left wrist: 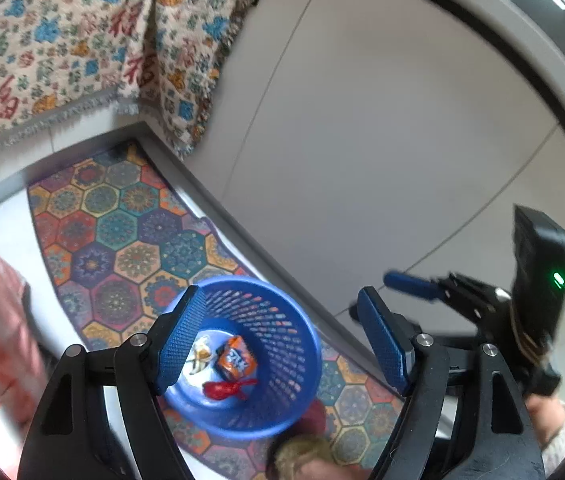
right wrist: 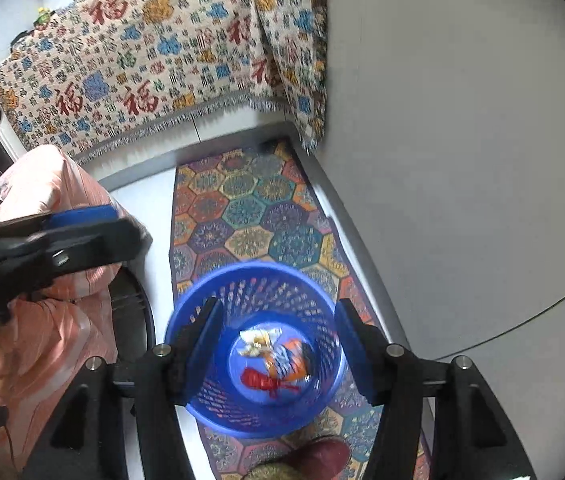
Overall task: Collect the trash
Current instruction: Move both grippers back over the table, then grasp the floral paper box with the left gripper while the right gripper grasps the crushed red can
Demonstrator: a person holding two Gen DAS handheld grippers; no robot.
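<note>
Currently both grippers over bin (right wrist: 254, 344), pointing down into it. Left gripper (left wrist: 282, 344) wide, empty. Right gripper (right wrist: 278, 348) part open, empty. Trash below fingers on bin floor: orange packet (left wrist: 236, 358), red wrapper (left wrist: 224, 390), pale scrap (left wrist: 201, 354). Risk: fingers clip rim on exit, tip light bin, spill onto rug (right wrist: 250, 216).

In the right wrist view motion blur is smearing the wrappers (right wrist: 272, 360) inside the blue basket (right wrist: 324, 296), leaving their print unreadable. The left gripper (right wrist: 78, 224) is blurring there too. The bottom edge is cutting off a furry slipper (left wrist: 302, 456), and a black arm is covering part of the basket's rim.
</note>
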